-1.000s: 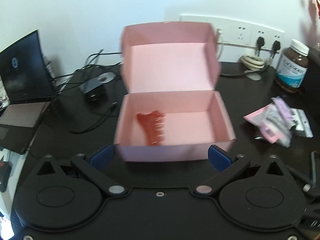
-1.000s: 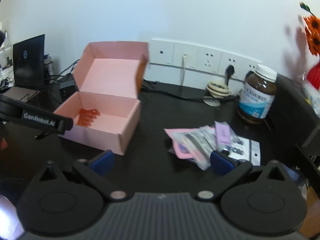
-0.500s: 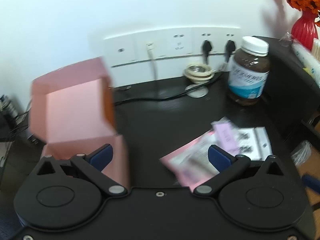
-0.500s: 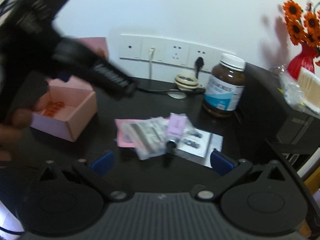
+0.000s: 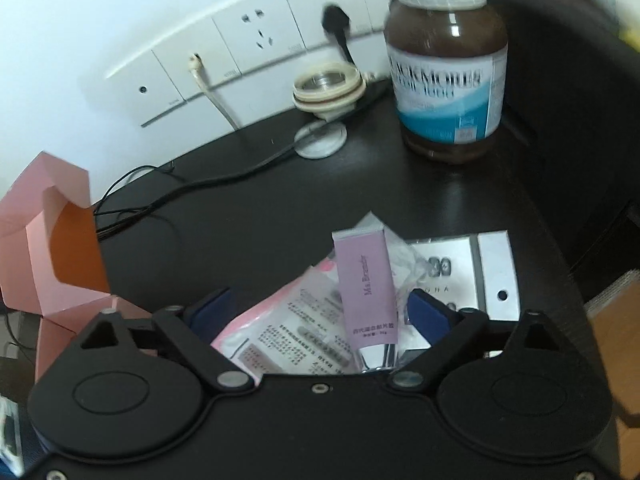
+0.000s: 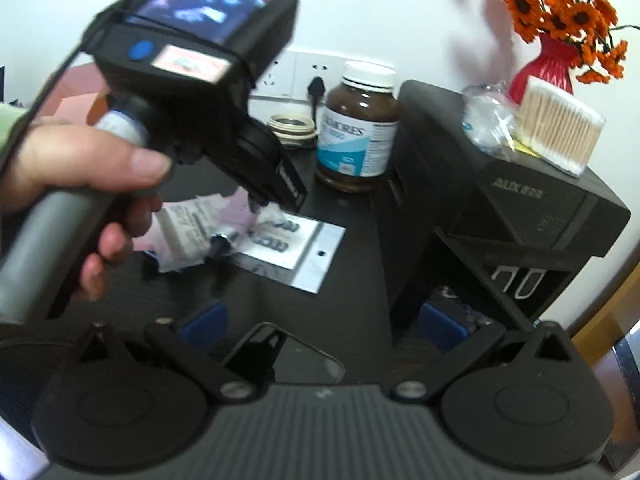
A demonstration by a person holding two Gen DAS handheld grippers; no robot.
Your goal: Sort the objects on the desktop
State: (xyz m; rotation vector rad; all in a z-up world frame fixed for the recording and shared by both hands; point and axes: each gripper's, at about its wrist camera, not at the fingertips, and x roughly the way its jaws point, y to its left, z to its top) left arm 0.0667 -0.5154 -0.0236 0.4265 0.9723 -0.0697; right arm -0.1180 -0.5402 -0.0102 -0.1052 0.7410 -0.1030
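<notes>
My left gripper (image 5: 316, 312) hangs over a pile of packets on the black desk, and its jaws are closing. Between its blue pads lie a lilac tube (image 5: 366, 292) and a pink printed packet (image 5: 280, 332); neither pad presses on them. A clear card of nail stickers (image 5: 480, 272) lies just to the right. The open pink box (image 5: 52, 248) stands at the far left. In the right wrist view a hand holds the left gripper (image 6: 272, 204) down on the pile (image 6: 192, 224). My right gripper (image 6: 322, 324) is open, low over the desk, gripping nothing.
A brown supplement bottle (image 5: 448, 72) and a tape roll (image 5: 326, 88) stand by the wall sockets (image 5: 248, 48). To the right sits a black organiser (image 6: 500, 200) with cotton swabs (image 6: 556, 124) and a red vase (image 6: 548, 64). A flat glossy black object (image 6: 280, 356) lies under the right gripper.
The left gripper swung right, away from the pink box, down over the packets, and its jaws have narrowed. The right gripper also shifted right; the hand with the left gripper now fills its left side.
</notes>
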